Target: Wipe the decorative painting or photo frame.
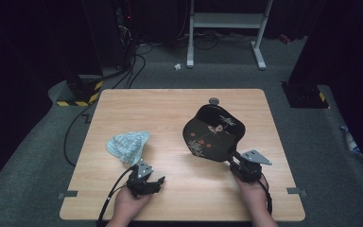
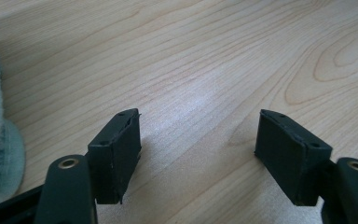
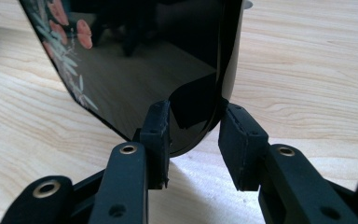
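My right hand-held gripper (image 1: 234,161) pinches the black lacquer tray (image 1: 213,133) by one rim corner, tilted above the bench (image 1: 170,101). A grip this shallow risks the glossy rim slipping out. My left hand-held gripper (image 1: 157,181) stands wide and empty beside the cloth (image 1: 127,145).

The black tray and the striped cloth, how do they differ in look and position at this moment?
The black tray is rigid, glossy and painted with red flowers; the striped cloth is soft, pale blue-green and crumpled.

The tray is tilted, its corner between the right gripper's jaws; the cloth lies on the table, beside the left gripper, whose jaws stand apart with nothing between them.

The tray looks larger than the cloth.
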The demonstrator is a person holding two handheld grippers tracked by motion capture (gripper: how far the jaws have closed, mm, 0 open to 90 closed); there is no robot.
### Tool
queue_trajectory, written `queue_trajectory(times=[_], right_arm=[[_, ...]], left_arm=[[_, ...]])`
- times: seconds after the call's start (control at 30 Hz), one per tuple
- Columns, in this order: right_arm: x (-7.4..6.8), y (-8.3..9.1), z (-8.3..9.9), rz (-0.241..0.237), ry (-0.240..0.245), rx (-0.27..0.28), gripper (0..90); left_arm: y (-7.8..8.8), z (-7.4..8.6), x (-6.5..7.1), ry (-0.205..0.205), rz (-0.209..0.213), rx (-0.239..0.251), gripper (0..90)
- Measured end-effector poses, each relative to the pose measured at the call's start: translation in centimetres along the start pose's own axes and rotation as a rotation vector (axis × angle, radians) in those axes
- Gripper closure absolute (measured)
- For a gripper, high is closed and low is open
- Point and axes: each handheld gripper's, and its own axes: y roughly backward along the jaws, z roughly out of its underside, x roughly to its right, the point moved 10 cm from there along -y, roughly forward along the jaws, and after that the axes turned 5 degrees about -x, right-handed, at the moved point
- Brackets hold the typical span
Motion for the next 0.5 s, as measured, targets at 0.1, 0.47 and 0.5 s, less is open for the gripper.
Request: queue_trajectory(times=[0.1,0.47,0.5], right_arm=[[0.2,-0.2,-0.2,0.006,-0.002,0.002,62.8],[0.7,-1.1,-0.7,0.023,-0.012,0.002,57.6],[0.7,-1.1,-0.7,0.024,-0.014,0.002,57.4]], left_arm=[[0.0,0.0,0.0,0.002,-0.001,0.0,31.0],[0.1,0.1,0.0,0.005,-0.007,0.001,31.0],[0.1,0.1,0.0,0.005,-0.008,0.001,31.0]])
